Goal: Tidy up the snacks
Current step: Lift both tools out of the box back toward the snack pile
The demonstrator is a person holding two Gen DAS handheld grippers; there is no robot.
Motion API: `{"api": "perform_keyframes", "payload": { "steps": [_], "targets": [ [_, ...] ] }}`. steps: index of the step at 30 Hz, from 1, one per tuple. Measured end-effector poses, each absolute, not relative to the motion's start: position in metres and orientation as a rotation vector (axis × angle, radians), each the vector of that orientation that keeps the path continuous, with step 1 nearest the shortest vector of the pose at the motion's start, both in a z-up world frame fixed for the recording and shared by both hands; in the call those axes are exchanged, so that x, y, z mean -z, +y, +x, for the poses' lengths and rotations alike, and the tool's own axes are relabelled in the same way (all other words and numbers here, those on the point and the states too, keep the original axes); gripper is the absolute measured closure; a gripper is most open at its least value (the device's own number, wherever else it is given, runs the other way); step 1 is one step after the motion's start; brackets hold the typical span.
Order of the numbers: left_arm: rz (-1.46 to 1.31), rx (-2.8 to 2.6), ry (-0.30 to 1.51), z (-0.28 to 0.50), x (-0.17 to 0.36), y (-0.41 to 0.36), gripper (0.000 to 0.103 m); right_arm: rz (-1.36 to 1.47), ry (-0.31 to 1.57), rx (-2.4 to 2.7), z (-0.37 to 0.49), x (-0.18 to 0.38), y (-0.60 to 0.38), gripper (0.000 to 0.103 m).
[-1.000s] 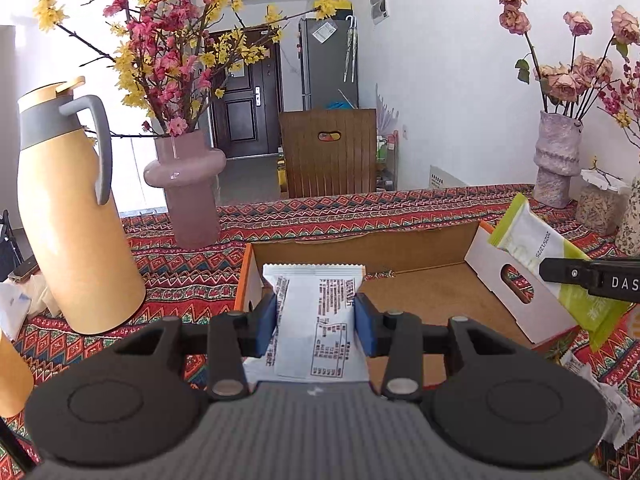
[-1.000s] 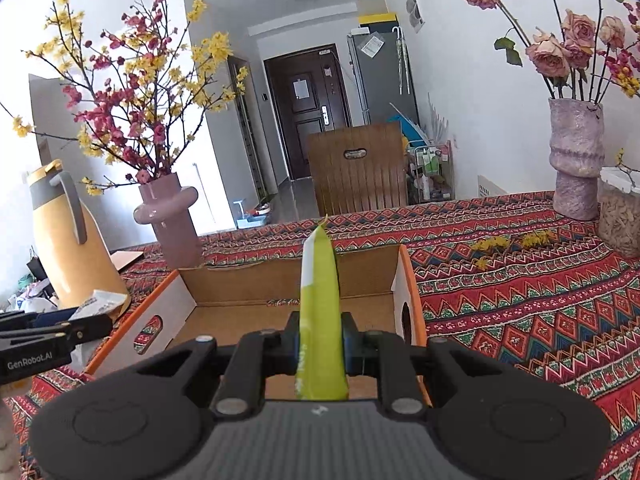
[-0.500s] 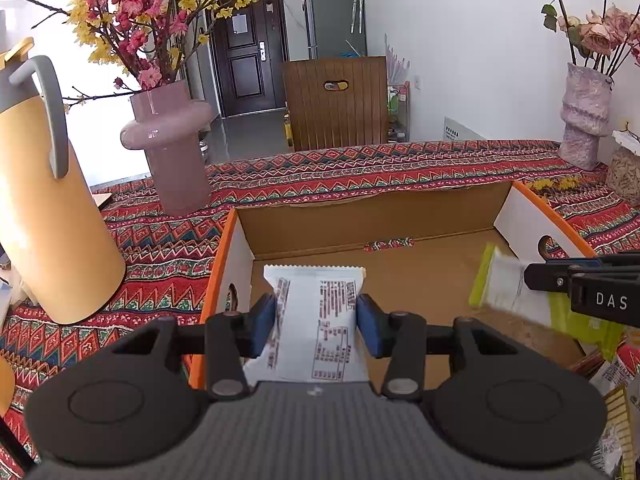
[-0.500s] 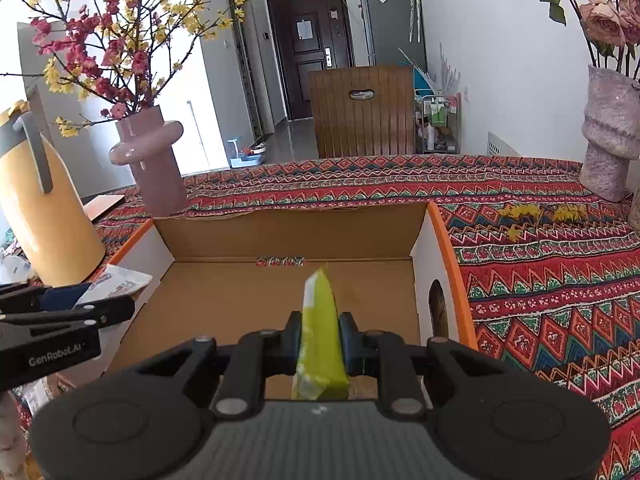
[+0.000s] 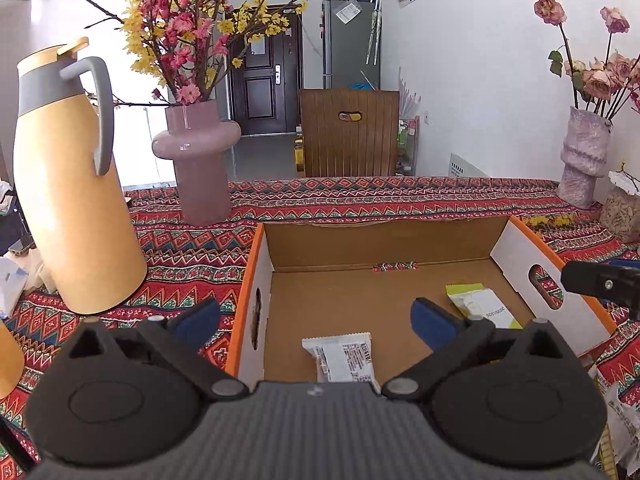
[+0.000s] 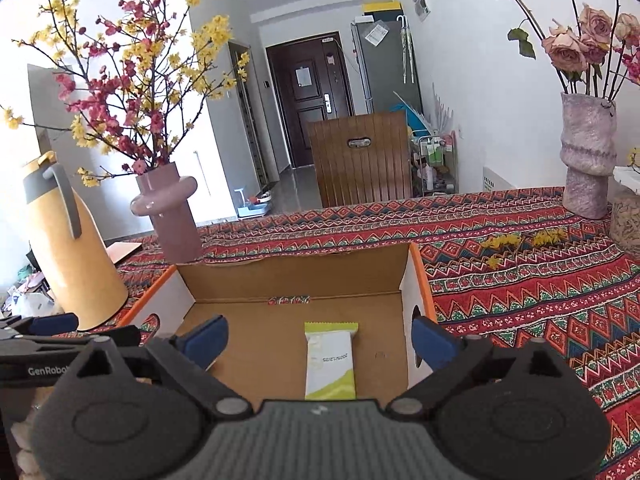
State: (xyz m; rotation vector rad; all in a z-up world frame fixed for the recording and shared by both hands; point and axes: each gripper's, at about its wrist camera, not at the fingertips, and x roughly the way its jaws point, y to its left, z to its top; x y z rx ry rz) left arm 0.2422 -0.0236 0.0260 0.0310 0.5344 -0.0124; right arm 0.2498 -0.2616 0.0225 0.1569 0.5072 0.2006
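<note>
An open cardboard box (image 5: 376, 240) with orange rims sits on the patterned tablecloth; it also shows in the right wrist view (image 6: 296, 276). A white snack packet (image 5: 344, 360) lies flat on the box floor at the near left. A green and white snack packet (image 5: 482, 306) lies flat at the right, also in the right wrist view (image 6: 330, 360). My left gripper (image 5: 316, 320) is open and empty above the white packet. My right gripper (image 6: 320, 338) is open and empty above the green packet.
A yellow thermos jug (image 5: 68, 184) and a pink vase of blossoms (image 5: 198, 164) stand left of the box. A textured vase of roses (image 5: 582, 156) stands at the far right. More snack wrappers (image 5: 620, 424) lie at the right edge. A wooden chair (image 5: 350, 132) is behind the table.
Both grippers opened and let go of their packets, which now lie on the box floor. Both grippers have drawn back and up.
</note>
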Motion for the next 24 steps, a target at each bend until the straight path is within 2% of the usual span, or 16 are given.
{"api": "perform_keyframes", "payload": {
  "steps": [14, 24],
  "targets": [
    [-0.025, 0.035, 0.452, 0.174, -0.04, -0.004, 0.0, 0.153, 0.407, -0.217, 0.167, -0.037, -0.262, 0.0],
    [-0.045, 0.064, 0.44, 0.123, -0.029, 0.005, 0.0, 0.176, 0.377, -0.225, 0.108, -0.02, -0.258, 0.0]
  ]
}}
